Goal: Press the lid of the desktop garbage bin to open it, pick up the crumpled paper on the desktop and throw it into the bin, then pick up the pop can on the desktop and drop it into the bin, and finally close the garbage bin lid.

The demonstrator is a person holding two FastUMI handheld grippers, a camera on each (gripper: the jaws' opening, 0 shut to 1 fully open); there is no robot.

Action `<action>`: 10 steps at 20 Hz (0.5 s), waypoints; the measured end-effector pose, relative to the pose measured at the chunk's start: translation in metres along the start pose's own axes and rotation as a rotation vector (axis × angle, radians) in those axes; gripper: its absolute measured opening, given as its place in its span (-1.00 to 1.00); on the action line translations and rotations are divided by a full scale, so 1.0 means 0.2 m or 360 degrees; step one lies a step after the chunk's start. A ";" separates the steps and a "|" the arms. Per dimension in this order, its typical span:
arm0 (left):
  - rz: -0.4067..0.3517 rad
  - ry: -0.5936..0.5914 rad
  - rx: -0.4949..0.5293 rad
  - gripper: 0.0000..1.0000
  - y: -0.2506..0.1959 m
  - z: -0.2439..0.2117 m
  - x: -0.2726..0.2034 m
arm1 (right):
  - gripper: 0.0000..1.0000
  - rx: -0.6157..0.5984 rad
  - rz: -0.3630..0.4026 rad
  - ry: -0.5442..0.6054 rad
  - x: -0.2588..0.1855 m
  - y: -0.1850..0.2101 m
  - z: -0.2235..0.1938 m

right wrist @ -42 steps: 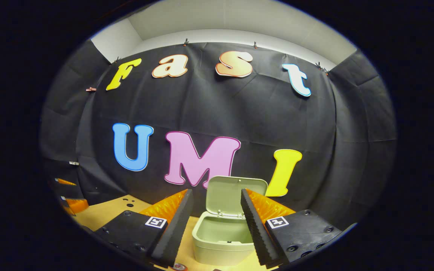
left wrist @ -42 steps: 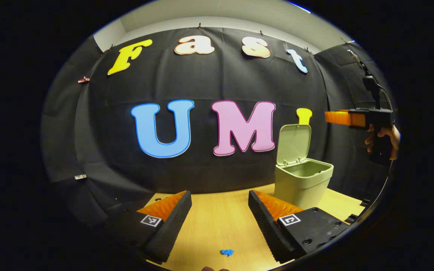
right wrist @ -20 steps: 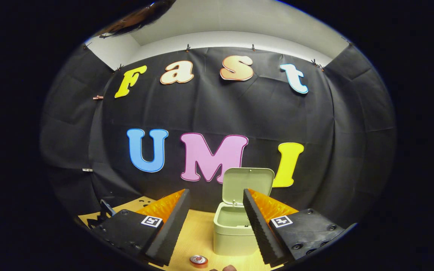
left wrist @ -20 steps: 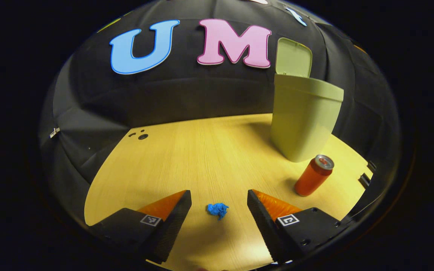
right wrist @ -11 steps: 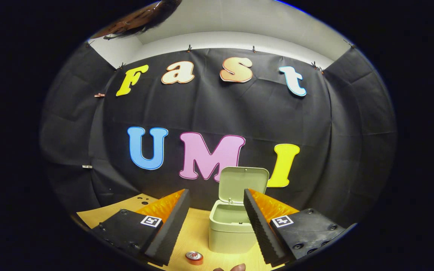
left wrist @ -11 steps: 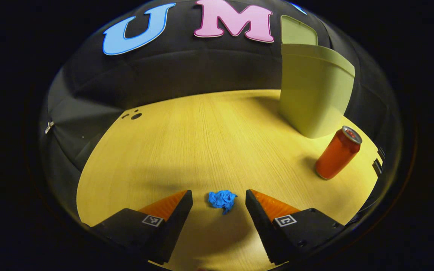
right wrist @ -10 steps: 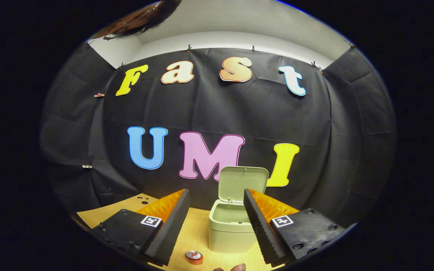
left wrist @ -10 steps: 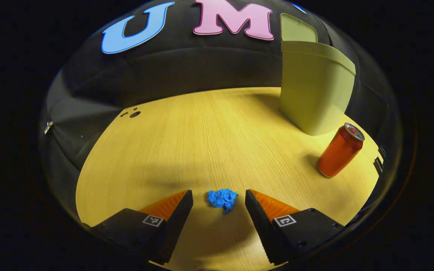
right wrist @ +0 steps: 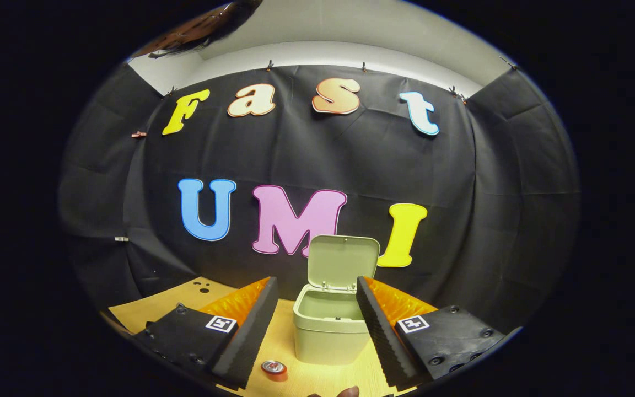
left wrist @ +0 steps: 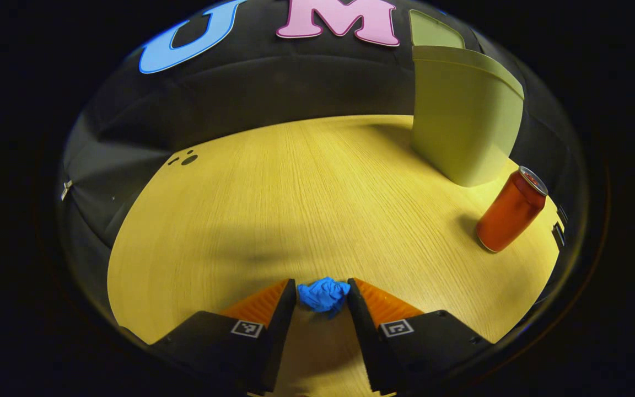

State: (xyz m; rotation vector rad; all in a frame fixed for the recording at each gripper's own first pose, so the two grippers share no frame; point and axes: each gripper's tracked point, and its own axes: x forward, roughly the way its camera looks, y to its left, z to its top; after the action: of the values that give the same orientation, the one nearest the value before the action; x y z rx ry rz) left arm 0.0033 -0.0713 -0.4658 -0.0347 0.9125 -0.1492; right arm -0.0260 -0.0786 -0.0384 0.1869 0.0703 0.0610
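In the left gripper view, the left gripper (left wrist: 322,295) is low over the wooden tabletop (left wrist: 273,198), and its two fingers (left wrist: 281,314) pinch the blue crumpled paper (left wrist: 323,294) between their tips; the paper touches both fingers and sits right at the tabletop, though whether it rests on the wood or is just off it cannot be told. Farther off and to the right stands the pale green bin (left wrist: 463,113), upright near the far edge of the tabletop, with its lid (left wrist: 436,34) raised behind it. Just right of the bin and nearer, apart from it, the red can (left wrist: 510,210) stands upright on the tabletop. In the right gripper view, the right gripper (right wrist: 317,309) hangs above the tabletop (right wrist: 157,302) with its fingers (right wrist: 251,325) spread wide and nothing between them. The can (right wrist: 274,369) shows from above at the near left of the bin (right wrist: 327,328), whose lid (right wrist: 342,262) stands open against the black cloth wall.
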 end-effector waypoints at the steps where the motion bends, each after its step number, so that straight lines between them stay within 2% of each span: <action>1: -0.0014 0.0000 -0.0006 0.21 -0.01 0.00 0.01 | 0.80 -0.0001 0.0000 0.0013 0.00 0.00 -0.02; 3: -0.0051 -0.0016 -0.0005 0.09 -0.02 0.01 0.00 | 0.81 -0.0006 -0.0001 0.0025 0.01 -0.01 -0.02; 4: -0.0072 -0.0040 -0.0003 -0.03 -0.03 0.02 -0.01 | 0.81 -0.0004 0.0006 0.0026 0.01 0.00 -0.03; 10: -0.0134 -0.0234 0.0033 -0.10 -0.08 0.23 -0.16 | 0.80 0.0015 0.0036 0.0037 0.05 0.02 -0.05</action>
State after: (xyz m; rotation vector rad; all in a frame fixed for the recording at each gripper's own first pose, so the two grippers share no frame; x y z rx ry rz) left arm 0.0188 -0.0832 -0.4102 -0.0639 0.7629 -0.2314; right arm -0.0174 -0.0716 -0.0487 0.1964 0.0920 0.0852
